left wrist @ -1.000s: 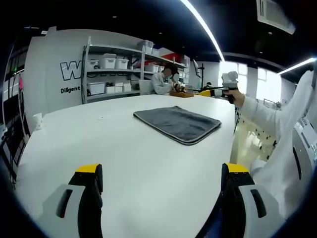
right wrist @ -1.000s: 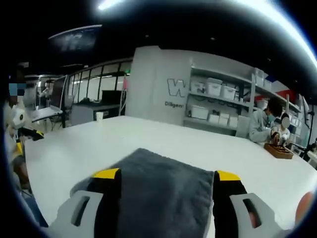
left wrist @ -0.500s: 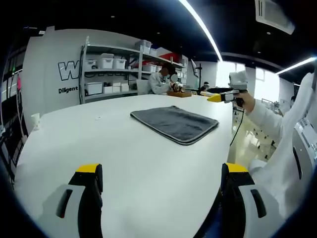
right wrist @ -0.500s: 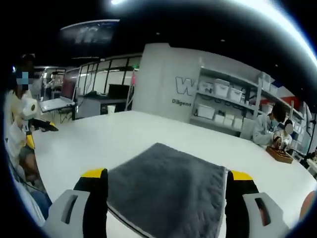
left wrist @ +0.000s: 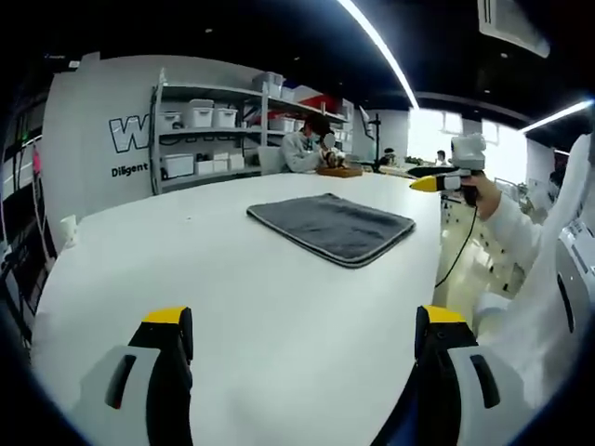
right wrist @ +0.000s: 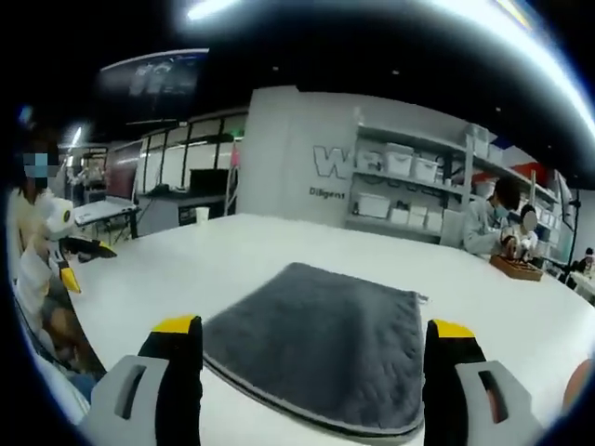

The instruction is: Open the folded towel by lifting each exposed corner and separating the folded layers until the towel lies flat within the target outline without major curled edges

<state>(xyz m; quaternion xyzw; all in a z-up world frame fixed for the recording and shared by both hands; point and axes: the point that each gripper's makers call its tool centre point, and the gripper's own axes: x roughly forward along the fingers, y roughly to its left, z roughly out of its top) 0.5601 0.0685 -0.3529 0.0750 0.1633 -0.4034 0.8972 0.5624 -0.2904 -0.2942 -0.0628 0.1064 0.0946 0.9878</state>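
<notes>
While both grippers hang off the table edge, the grey towel (left wrist: 331, 227) lies folded at centre of the left gripper view, on the white table (left wrist: 186, 269), well apart from the left gripper (left wrist: 299, 372), whose jaws stand wide with nothing between them. In the right gripper view the towel (right wrist: 321, 342) fills lower centre, just ahead of the right gripper (right wrist: 314, 376), jaws also wide and empty, tips either side of the near hem. The right gripper (left wrist: 437, 183) also appears at the right of the left gripper view, held up off the table by a white-sleeved arm.

Step in hand, as I judge it: the approach, no corner gripped yet, towel folded, layered edge visible along the near side. No target outline that I can make out on the table.

Next move calls for lowering the right gripper to a near corner, pinching only the top layer, then lifting and peeling it away. Left would need to come in much closer to help.
</notes>
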